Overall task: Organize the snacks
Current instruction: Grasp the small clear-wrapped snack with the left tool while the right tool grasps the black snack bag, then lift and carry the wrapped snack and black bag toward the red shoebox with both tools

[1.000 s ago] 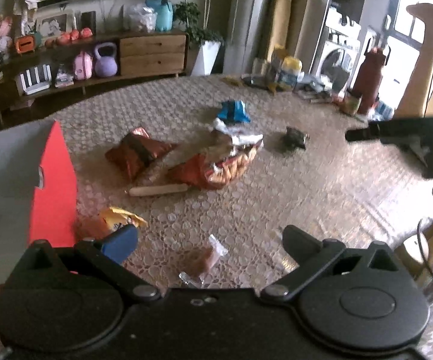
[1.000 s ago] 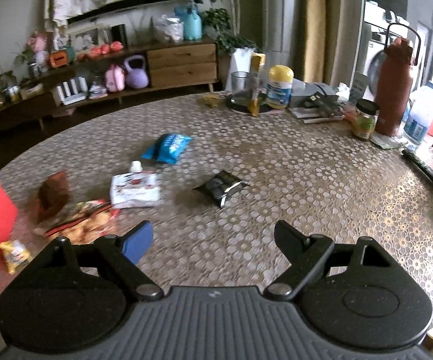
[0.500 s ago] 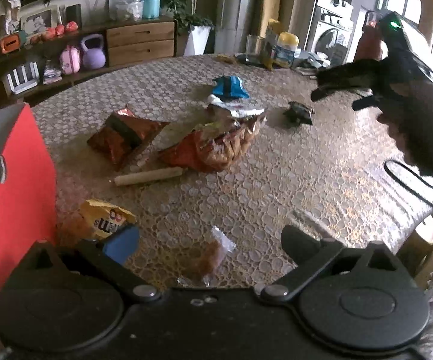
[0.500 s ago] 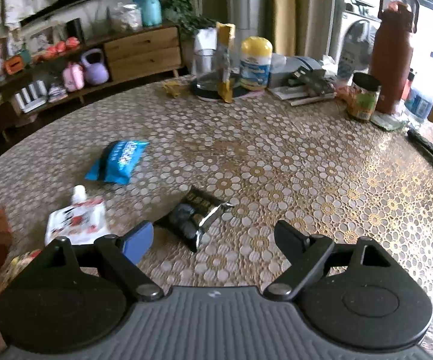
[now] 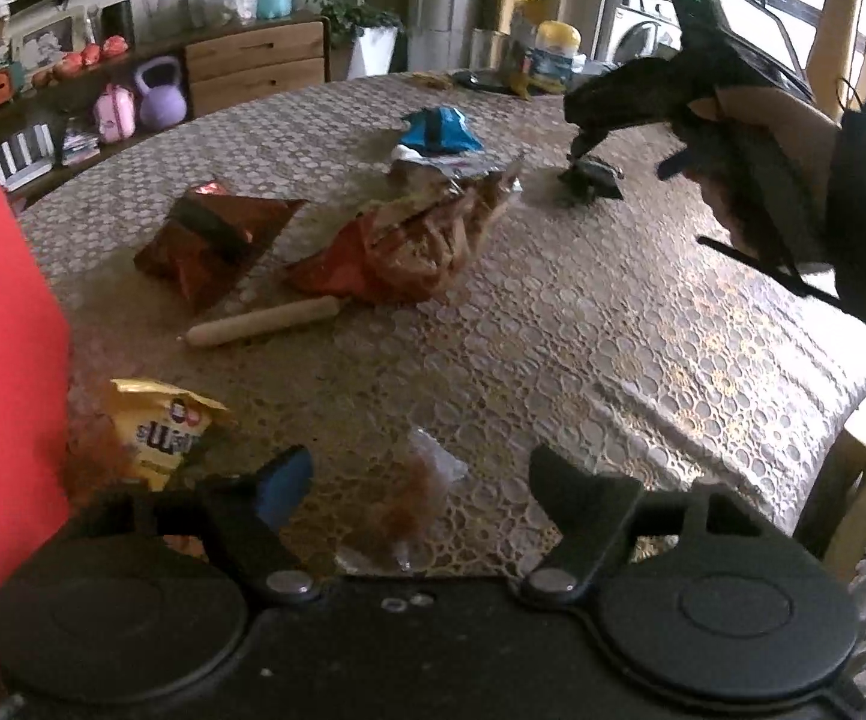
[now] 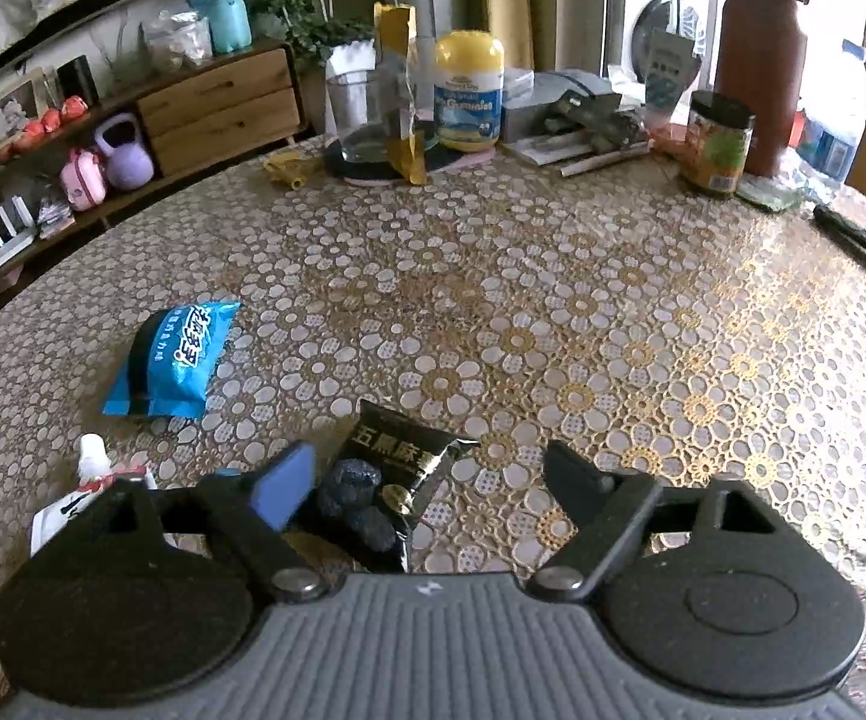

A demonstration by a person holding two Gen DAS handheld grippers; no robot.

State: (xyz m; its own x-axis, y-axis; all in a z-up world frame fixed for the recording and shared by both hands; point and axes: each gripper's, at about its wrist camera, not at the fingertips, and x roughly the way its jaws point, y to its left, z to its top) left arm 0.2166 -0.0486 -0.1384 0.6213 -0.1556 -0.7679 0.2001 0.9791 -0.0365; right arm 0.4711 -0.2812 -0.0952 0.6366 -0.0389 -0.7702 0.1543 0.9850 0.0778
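Red box (image 5: 0, 396): at 9 o'clock in the left wrist view, standing at the worktop's (image 5: 553, 312) edge; whether anything is inside, I cannot tell.
Yellow packet (image 5: 159, 429): at 8 o'clock, lying just beside the red box.
Left tool (image 5: 417, 474): fingers spread wide, gripping nothing; a clear wrapper (image 5: 414, 498) lies on the worktop between them.
Middle heap: dark red bag (image 5: 213, 240) at 11 o'clock, a pale sausage stick (image 5: 261, 321) below it, an orange chip bag (image 5: 408, 240) touching the stick's far end.
Blue packet (image 6: 171, 360): at 10 o'clock in the right wrist view, apart from the others.
White pouch (image 6: 87, 480): at 8 o'clock in that view, partly hidden behind the tool's body.
Black packet (image 6: 384, 480): at 6 o'clock, flat on the worktop, lying between the right tool's fingers but nearer the blue-padded one.
Right tool (image 6: 429, 471): spread wide, astride the black packet, not yet closed on it.
Progress: looks barely begun; every snack in view lies loose on the worktop, none seen gathered.
Left to do: probably close on the black packet, carry it toward the red box, then the remaining snacks.
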